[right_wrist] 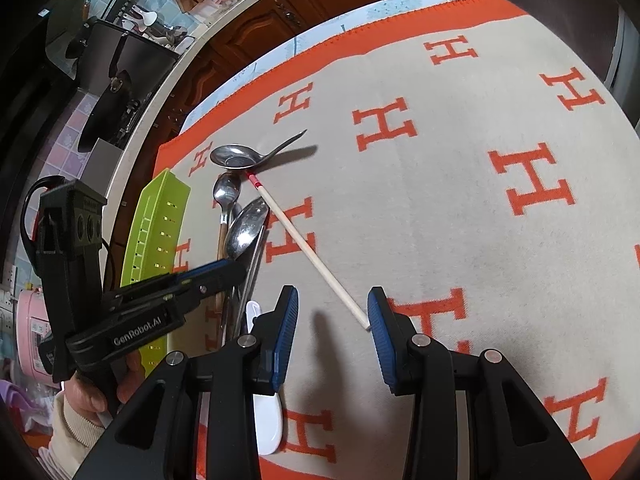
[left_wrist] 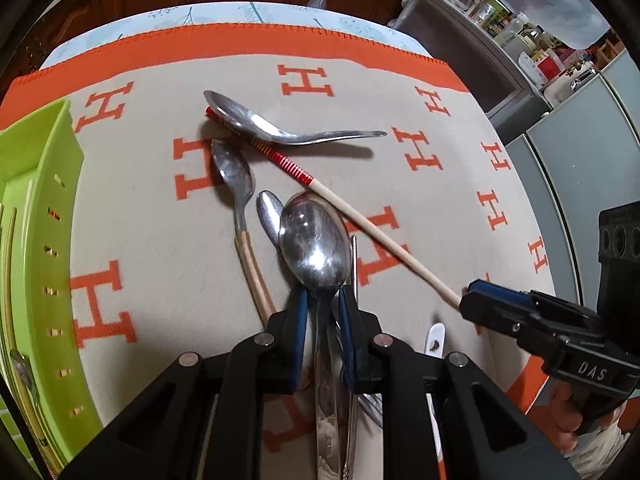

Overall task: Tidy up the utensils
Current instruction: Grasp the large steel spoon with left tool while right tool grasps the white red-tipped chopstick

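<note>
Okay, left gripper clamped on big spoon neck, handle running back between my fingers; green tray lies left. Right gripper open, chopstick tip at its right finger.

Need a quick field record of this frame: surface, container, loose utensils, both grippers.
surface: beige blanket with orange H pattern and orange border
container: green slotted tray, at the blanket's left edge
left gripper: pads on the handle of the large steel spoon, bowl pointing away
right gripper: open, nothing between the pads; chopstick tip beside its right pad
chopstick: lying diagonally, red end under the short steel spoon
wood-handled spoon: on the blanket, left of the held spoon
white utensil: partly hidden below the grippers
</note>
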Demonstrator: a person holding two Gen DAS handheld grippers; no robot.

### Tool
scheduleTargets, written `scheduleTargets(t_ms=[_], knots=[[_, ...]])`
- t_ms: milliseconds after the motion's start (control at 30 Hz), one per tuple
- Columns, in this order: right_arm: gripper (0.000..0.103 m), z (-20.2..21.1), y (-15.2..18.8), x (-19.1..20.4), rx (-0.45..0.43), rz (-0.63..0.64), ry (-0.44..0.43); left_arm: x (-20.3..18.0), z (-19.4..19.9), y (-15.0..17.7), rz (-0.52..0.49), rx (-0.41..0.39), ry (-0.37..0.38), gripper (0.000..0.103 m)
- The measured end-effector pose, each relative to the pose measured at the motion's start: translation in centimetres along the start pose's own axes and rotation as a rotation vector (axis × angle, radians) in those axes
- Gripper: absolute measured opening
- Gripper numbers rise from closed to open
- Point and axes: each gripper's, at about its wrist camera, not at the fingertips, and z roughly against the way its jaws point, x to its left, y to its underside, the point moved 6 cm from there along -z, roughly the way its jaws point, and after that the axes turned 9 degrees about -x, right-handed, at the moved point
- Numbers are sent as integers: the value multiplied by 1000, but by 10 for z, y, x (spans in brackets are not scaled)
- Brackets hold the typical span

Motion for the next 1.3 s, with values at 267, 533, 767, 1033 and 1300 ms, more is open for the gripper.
scheduleTargets(t_ms=[267,533,767,1033,1300], knots=[[37,-1,0,0,-5,4,3,-18,4,0,-127,-29,-177,6],[37,-1,1,-3,-4,1,1,-24,-3,6,-58,35,-66,7],[35,-4,0,-5,-3,-3,2,-30,-2,12,-62,30,-51,5],[33,-7,-8,1,-17,50,33,-21,24,6,45,-33,31,2],[33,-33,-27,30,18,285,111,8,54,8,159,-115,76,0]])
